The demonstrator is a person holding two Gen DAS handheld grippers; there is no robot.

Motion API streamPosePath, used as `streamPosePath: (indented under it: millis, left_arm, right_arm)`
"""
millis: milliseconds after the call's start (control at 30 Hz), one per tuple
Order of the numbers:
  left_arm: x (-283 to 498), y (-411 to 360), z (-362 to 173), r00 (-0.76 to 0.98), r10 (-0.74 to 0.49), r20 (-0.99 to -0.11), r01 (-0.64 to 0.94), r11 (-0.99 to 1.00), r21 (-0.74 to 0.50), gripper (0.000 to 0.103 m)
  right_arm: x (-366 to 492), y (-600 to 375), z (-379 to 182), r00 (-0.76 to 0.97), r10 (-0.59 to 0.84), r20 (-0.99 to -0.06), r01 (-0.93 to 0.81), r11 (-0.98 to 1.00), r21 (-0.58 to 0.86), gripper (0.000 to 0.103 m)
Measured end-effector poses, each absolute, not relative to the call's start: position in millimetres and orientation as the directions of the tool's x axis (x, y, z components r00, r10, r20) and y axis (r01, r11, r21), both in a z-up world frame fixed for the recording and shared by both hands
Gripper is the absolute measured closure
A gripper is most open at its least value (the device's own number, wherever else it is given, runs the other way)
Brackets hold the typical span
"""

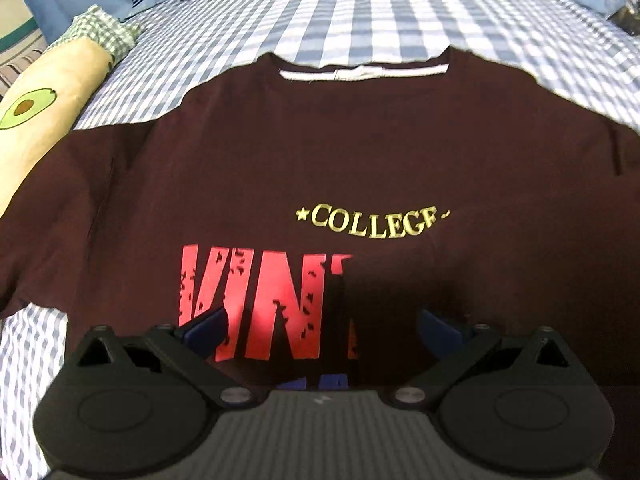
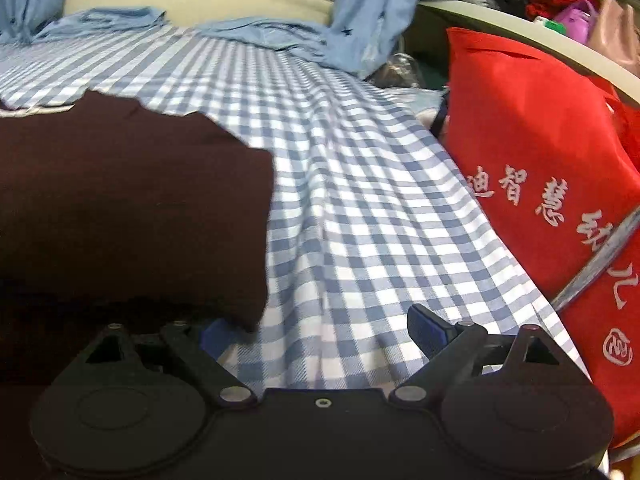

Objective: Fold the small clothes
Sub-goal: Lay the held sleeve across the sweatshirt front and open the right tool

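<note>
A dark maroon T-shirt [image 1: 320,140] lies flat on the checked bedsheet, collar at the far end, with yellow "COLLEGE" and red letters on its chest. Its right side is folded over the print. My left gripper [image 1: 320,328] is open, just above the shirt's lower chest, its blue fingertips [image 1: 208,326] apart and empty. In the right wrist view the shirt's folded right edge [image 2: 140,200] fills the left side. My right gripper [image 2: 320,332] is open over the sheet at the shirt's right edge; its left fingertip sits partly under the cloth's corner.
A blue-white checked sheet [image 2: 360,200] covers the bed. A yellow avocado pillow [image 1: 44,112] lies at the left. Light blue bedding [image 2: 280,36] is bunched at the far end. A red bag [image 2: 540,160] stands close on the right, beside the bed's edge.
</note>
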State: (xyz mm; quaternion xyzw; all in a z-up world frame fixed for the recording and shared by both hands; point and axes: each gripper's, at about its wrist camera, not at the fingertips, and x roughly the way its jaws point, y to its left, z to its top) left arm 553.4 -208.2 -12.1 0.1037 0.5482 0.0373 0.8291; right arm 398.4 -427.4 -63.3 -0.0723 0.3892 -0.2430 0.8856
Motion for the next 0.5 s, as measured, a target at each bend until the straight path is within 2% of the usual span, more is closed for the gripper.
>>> streamPosePath:
  millis: [33,133,300,500]
  left_arm:
    - [552.7,-209.4,-14.7,0.393,0.189,-0.900,0.048,0.973,0.226,0.001]
    - [550.7,-210.5,-20.5,0.391,0.210,-0.896,0.034,0.970,0.242,0.000]
    - [551.3,-209.0,-23.1,0.382,0.210,-0.900,0.001,0.974,0.228,0.000]
    - [549.9,-201.0,0.4,0.375,0.208,-0.903,-0.031,0.977,0.212,0.001]
  right_arm:
    - [397.3,-430.4,-63.8,0.581,-0.495,-0.647,0.386,0.867,-0.316,0.006]
    - [392.9,-440.2,-64.7,0.577,-0.510,-0.638,0.418,0.856,-0.305,0.003]
    - [392.3,-445.6,-69.2,0.572,-0.479,-0.666,0.401,0.872,-0.282,0.003]
    - [387.5,-435.7,-51.4,0.568,-0.437,-0.697,0.368,0.893,-0.260,0.003]
